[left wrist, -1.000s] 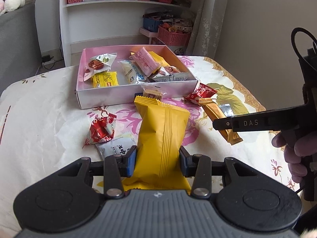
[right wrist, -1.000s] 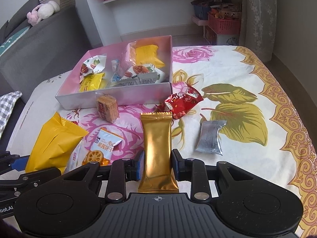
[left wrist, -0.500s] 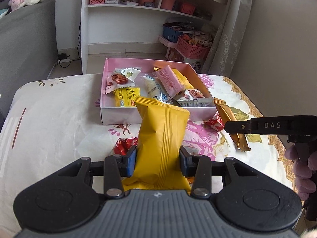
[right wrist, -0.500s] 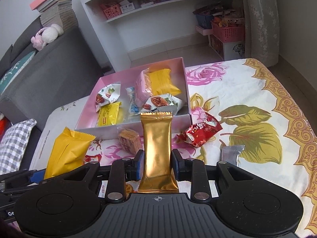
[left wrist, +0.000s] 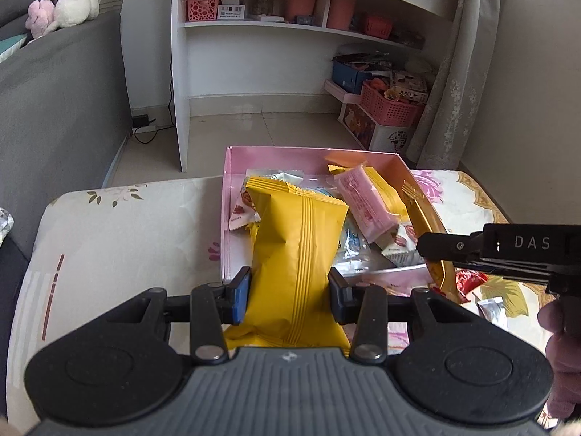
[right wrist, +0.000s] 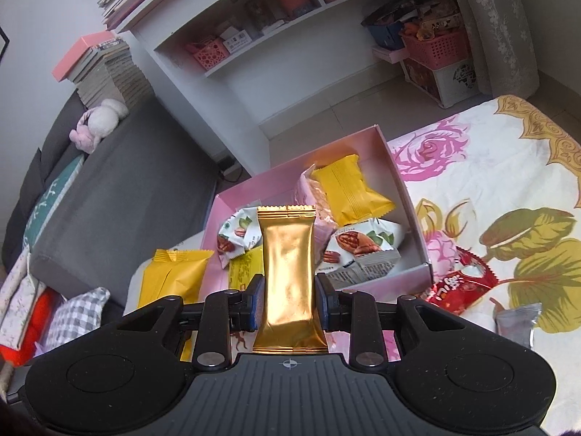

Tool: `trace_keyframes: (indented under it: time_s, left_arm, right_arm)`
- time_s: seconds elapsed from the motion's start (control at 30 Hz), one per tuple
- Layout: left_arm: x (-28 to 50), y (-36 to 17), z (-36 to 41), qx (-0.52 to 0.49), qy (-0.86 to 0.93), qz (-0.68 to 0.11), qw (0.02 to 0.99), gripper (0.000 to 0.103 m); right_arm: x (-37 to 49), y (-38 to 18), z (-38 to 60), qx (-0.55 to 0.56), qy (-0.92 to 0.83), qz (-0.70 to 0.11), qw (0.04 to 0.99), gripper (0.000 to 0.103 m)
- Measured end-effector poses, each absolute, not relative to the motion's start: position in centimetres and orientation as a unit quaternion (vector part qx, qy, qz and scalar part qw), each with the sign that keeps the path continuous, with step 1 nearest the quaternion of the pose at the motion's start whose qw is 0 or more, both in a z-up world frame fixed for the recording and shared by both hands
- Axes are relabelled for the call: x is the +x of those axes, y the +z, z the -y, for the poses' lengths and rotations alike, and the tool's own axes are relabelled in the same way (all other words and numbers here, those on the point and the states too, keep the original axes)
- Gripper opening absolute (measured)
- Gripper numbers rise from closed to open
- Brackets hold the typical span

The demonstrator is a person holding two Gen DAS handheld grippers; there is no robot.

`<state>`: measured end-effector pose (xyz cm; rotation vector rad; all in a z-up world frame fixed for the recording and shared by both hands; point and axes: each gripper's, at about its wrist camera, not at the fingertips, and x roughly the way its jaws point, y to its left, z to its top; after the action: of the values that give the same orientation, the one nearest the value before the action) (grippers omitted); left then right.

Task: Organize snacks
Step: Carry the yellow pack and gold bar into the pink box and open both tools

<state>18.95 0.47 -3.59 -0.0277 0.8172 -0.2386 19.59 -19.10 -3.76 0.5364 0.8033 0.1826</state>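
The left gripper (left wrist: 289, 299) clamps a yellow snack pouch (left wrist: 296, 254) held above the pink box (left wrist: 312, 153) of snacks, while the right gripper (right wrist: 289, 302) pinches a gold foil bar (right wrist: 287, 272) over the box's near edge.

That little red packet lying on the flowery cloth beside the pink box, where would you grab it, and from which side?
Probably across the puffy middle of the red packet, coming down from above. It lies flat on the tablecloth, with open cloth on its far side, so a tool's two fingers could straddle its narrow width. Its crimped, jagged ends look thin and likely to slip. Its near end lies close by the pink box.
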Motion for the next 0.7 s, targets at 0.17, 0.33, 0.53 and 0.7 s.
trace_keyframes:
  time_s: [0.17, 0.33, 0.53, 0.7]
  left_arm:
    - [21.1, -4.3, -0.2, -0.009, -0.114, -0.399, 0.910, 0.039]
    - [22.6, -5.1, 0.4, 0.002, -0.108, -0.401, 0.910, 0.039]
    - [23.7, -5.7, 0.9, 0.006, -0.102, -0.401, 0.910, 0.039]
    - [24.2, -5.7, 1.5, 0.017, -0.097, -0.397, 0.913, 0.042]
  right_arm:
    - [21.4, -5.4, 19.5, 0.309, 0.102, -0.378, 0.867, 0.028]
    - [22.4, -6.3, 19.9, 0.328, 0.096, -0.368, 0.865, 0.028]
    - [22.6, -6.4, 19.9, 0.320, 0.088, -0.350, 0.876, 0.029]
    - [22.6, -6.2, 19.9, 0.313, 0.087, -0.338, 0.883, 0.033]
